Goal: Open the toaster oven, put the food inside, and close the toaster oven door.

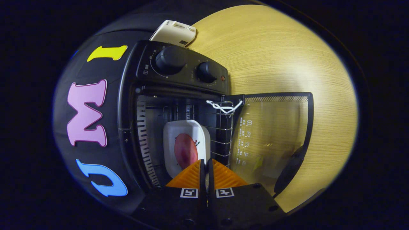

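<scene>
A white rectangular dish (187,134) sits on the wire rack (220,140) inside the open toaster oven (134,105), and on it lies the food (185,150), a reddish oval piece that could be a sausage or a sweet potato; the fisheye view is too warped to say which. The dish carries a small printed sprig beside the food. The gripper (205,163) points into the oven mouth, its two fingers drawn almost together with only a thin slit between them. The near edge of the dish runs into that slit, so the fingers seem to pinch the rim, though the contact itself is hidden behind them.

The oven's glass door (271,134) is swung fully open and stretches away to the right of the cavity, with small white pictograms printed down it and a dark handle (289,172) at its far end. A white cord (223,107) is tied at the corner where the door meets the oven. Above the cavity, the control panel shows two round black knobs (171,59) and a small red lamp (222,78). Beyond the oven, a cream-coloured appliance (174,32) rests on the light wooden tabletop (287,57), which spreads out to the right under the door.
</scene>
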The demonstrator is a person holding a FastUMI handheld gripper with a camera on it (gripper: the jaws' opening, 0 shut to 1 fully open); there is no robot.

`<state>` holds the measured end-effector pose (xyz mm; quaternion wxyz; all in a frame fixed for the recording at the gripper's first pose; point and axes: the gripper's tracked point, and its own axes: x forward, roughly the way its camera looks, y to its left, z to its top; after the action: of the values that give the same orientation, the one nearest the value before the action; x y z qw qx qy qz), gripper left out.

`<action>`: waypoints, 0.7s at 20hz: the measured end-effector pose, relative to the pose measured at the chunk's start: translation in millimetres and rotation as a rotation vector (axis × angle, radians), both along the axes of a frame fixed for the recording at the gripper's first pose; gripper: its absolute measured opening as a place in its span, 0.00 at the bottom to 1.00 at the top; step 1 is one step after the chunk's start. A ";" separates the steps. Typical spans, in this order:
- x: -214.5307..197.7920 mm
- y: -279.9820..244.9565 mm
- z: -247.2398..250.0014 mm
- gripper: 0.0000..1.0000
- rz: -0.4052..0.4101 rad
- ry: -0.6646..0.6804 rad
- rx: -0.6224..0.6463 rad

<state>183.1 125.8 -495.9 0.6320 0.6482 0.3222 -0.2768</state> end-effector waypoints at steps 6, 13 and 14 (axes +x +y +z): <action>5.4 13.4 16.9 0.39 -0.002 -0.070 0.061; -33.4 26.9 26.8 0.99 0.148 0.003 0.086; -36.1 30.1 32.3 0.99 0.194 -0.024 0.081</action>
<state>147.0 155.9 -463.6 0.6329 0.6423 0.3869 -0.1931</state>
